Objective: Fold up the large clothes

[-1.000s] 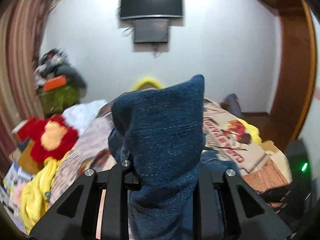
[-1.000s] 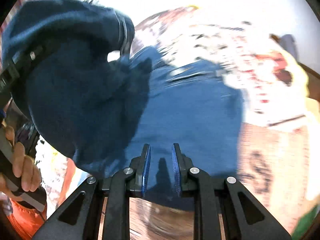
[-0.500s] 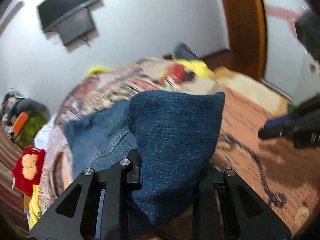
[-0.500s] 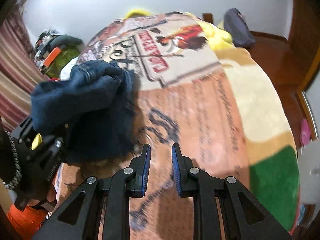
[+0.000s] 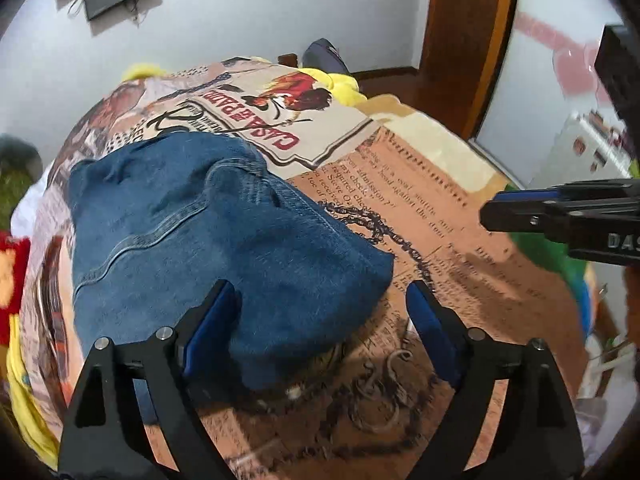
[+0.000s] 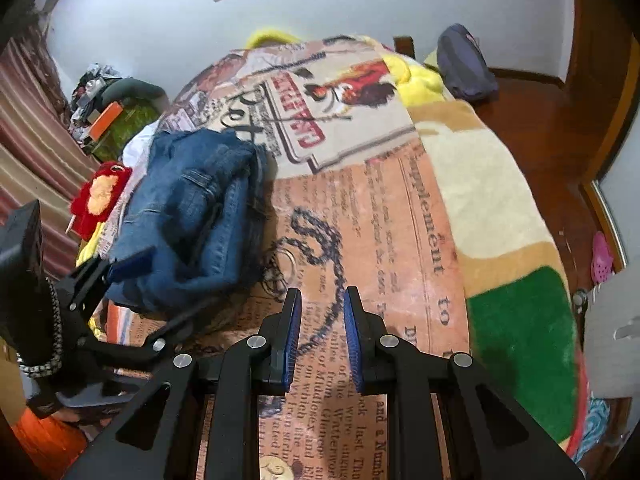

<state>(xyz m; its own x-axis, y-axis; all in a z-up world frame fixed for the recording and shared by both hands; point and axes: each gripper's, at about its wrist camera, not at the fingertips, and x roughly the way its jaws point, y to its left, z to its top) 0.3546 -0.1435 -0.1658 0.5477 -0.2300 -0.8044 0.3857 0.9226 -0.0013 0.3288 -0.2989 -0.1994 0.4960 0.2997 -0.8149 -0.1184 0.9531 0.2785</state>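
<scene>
Jeans [image 5: 208, 240] folded into compact bundle, resting on bed blanket [image 5: 420, 184], centre-left of frame. Left claw [image 5: 320, 320] just opened, spread wide, pads off denim. Right claw [image 6: 320, 336] nearly pressed together, empty. Fold appears done; remaining: maybe tidy/restack.

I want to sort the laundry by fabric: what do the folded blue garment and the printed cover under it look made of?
The folded blue garment looks like denim: faded blue twill with raised double-stitched seams, matte and stiff in its folds. The printed cover seems a plush fleece blanket, softly fuzzy at its cream and green edges; its exact fibre cannot be told.
</scene>
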